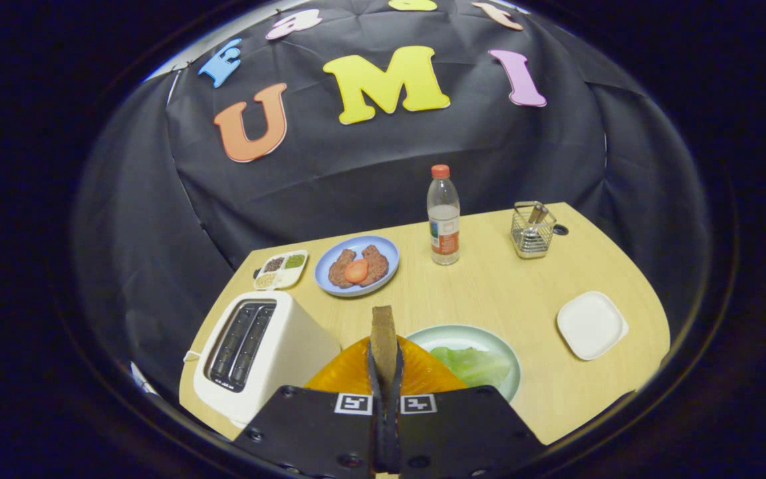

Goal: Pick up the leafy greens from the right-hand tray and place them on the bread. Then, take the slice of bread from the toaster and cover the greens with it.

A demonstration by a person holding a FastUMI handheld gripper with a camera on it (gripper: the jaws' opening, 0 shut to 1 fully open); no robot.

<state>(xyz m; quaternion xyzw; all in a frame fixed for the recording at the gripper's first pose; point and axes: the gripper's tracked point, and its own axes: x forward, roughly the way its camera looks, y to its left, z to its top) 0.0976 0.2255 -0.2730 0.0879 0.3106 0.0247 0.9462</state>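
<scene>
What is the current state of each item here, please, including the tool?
tool: shut on the bread slice
bread slice: held upright, edge-on
toaster: slots empty
leafy greens: lying on the green plate
bottle: upright, capped
blue plate: holds patties and a tomato slice
white dish: empty

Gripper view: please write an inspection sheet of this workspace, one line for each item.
Surface: light wooden table.
Job's things: bread slice upright between the fingers; white toaster beside them, slots look empty; leafy greens lying on the pale green plate; orange plate under the fingers.
Clutter: blue plate with patties and a tomato slice; divided seasoning tray; water bottle; wire basket; white square dish.
Grippers: gripper shut on the bread slice.
Cables: nothing seen.
Surroundings: black cloth wall.
</scene>
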